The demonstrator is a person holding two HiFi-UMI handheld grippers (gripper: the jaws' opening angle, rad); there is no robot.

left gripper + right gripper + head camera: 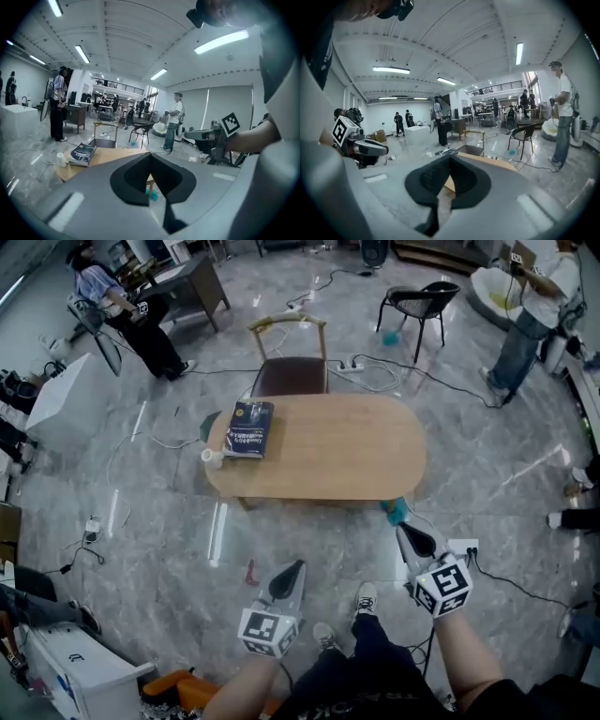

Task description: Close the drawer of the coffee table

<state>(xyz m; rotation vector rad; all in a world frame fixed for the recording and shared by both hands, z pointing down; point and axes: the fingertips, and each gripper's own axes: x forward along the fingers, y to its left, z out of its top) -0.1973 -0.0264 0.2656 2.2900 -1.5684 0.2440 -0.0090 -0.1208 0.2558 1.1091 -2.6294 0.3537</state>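
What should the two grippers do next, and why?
Probably just rest, I think. In the head view nothing sticks out from the table on any side that shows, so it looks closed. The left gripper and right gripper are both shut, empty and held short of it.

My left hand-held gripper and right hand-held gripper looked alike. Each had pale grey shells that tapered to a point, with black ribbed pads lining the inside. Behind the jaws of each sat a white cube printed with black square markers. I wore dark trousers and light-coloured trainers. The dark cloth nearest me carried pale lettering, too blurred to read. My forearms were bare.
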